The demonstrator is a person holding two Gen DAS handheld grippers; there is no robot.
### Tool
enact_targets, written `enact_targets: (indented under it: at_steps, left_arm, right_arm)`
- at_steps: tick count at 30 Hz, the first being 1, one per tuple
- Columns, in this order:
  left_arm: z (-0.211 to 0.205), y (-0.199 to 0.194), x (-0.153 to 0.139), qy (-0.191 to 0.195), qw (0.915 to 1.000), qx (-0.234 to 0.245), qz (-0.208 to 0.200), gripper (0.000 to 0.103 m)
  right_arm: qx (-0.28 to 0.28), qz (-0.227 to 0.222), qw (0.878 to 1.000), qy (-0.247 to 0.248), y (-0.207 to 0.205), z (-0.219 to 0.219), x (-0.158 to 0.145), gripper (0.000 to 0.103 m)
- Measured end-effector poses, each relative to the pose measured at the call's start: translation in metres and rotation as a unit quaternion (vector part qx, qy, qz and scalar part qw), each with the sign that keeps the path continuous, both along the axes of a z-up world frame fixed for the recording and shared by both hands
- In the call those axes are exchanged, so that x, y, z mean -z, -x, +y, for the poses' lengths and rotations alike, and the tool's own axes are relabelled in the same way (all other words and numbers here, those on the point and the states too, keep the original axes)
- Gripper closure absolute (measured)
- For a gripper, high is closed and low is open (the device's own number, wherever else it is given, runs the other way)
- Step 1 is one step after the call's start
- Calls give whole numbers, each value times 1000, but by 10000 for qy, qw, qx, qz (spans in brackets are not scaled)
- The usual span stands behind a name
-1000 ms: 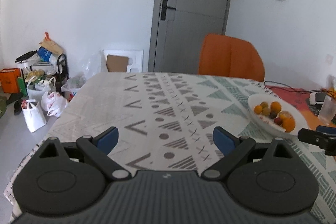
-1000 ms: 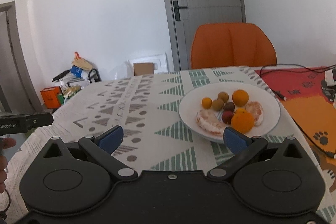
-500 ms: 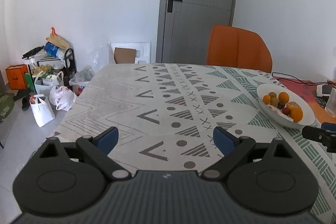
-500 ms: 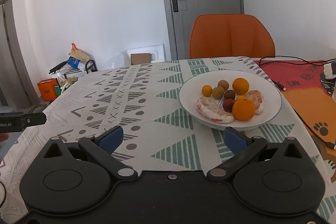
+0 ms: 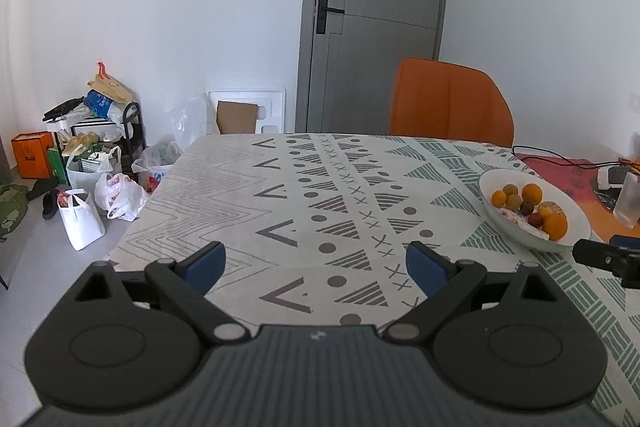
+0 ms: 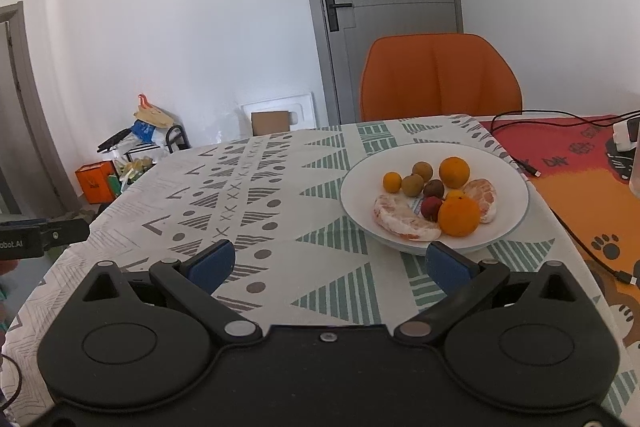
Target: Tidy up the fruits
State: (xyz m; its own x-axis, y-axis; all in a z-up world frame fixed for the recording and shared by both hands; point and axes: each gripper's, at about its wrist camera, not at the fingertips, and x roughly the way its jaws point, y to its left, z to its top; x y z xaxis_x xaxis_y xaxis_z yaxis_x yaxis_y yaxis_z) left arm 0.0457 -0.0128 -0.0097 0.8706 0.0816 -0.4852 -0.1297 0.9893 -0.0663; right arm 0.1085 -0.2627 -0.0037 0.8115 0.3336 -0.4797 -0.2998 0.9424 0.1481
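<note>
A white plate (image 6: 508,179) holds two oranges (image 6: 458,215), a small mandarin (image 6: 392,182), peeled citrus pieces (image 6: 400,219), two brown round fruits (image 6: 413,184) and small red and dark fruits (image 6: 431,207). It sits on the patterned tablecloth (image 6: 280,187), just beyond my right gripper (image 6: 329,263), which is open and empty. My left gripper (image 5: 316,265) is open and empty above the cloth, with the plate (image 5: 576,215) to its right.
An orange chair (image 6: 440,79) stands behind the table. A red-orange mat (image 6: 568,163) with black cables (image 6: 520,119) lies right of the plate. A clear cup (image 5: 629,201) stands at the far right. Bags (image 5: 84,219) and boxes lie on the floor to the left.
Both grippers have drawn back and tilted so the table sits lower in view. The plate has shifted slightly in both views. Both jaws stay open.
</note>
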Motion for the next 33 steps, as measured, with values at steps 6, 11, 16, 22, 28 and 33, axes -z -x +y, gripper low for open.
enact_targets:
  at_steps: [6, 11, 16, 22, 28, 33]
  left_arm:
    - [-1, 0, 0, 16, 10000, -4, 12, 7]
    - [1, 0, 1, 38, 10000, -12, 24, 7]
    - [2, 1, 1, 26, 10000, -15, 37, 7]
    - [3, 2, 0, 7, 10000, -20, 43, 6]
    - [3, 2, 0, 4, 10000, -11, 42, 6]
    - [3, 3, -1, -5, 10000, 1, 41, 6]
  right_arm:
    - [-18, -16, 10000, 6, 1, 1, -1, 0]
    - [-19, -9, 10000, 26, 2, 1, -1, 0]
    - [-30, -6, 10000, 29, 2, 2, -1, 0]
    - [-38, -4, 10000, 39, 2, 3, 0, 0]
    - [-27, 4, 10000, 34, 3, 3, 0, 0]
    - [-25, 3, 10000, 31, 3, 3, 0, 0]
